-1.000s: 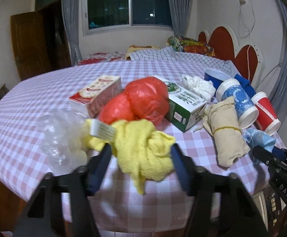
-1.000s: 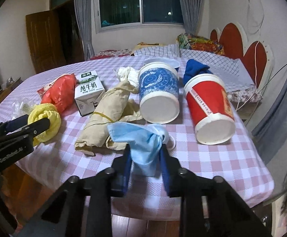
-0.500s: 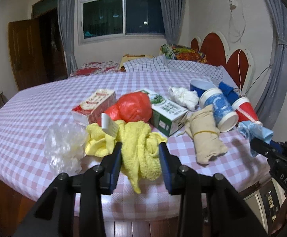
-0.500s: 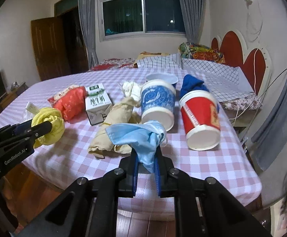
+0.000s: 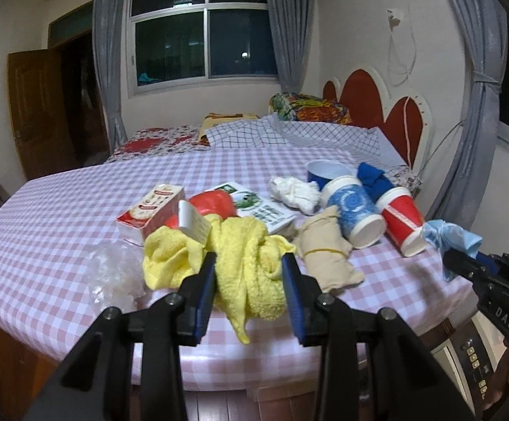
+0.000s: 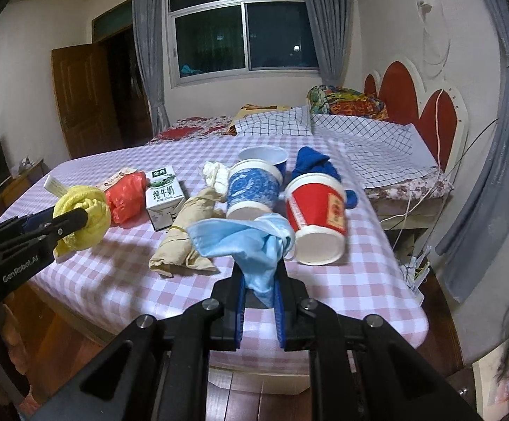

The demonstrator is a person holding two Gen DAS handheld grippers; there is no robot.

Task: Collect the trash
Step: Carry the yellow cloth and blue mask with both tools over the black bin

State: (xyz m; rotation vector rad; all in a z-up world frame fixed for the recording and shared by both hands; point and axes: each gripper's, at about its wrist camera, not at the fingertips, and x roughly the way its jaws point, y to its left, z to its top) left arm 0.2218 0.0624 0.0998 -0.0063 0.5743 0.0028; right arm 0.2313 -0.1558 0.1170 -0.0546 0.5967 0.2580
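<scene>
My left gripper (image 5: 249,263) is shut on a crumpled yellow cloth (image 5: 244,263) with a white tag, held just above the near edge of the checked table (image 5: 61,210). In the right wrist view that yellow cloth (image 6: 86,210) shows at the left, clamped in the left gripper (image 6: 79,215). My right gripper (image 6: 258,273) is shut on a light blue face mask (image 6: 251,242), lifted off the tablecloth. The same mask (image 5: 450,238) appears at the right of the left wrist view.
Left on the table are a clear plastic bag (image 5: 114,273), a red bag (image 5: 212,203), two cartons (image 5: 149,207) (image 6: 165,196), a beige bundle (image 6: 184,235), a white rag (image 5: 296,193), blue (image 6: 252,193) and red cups (image 6: 319,217) on their sides, a blue cloth (image 6: 314,165). A bed stands behind.
Both grippers closed on their items, the yellow cloth and the blue mask, then rose and drew back from the table; the cloth and mask now hang clear of the tablecloth.
</scene>
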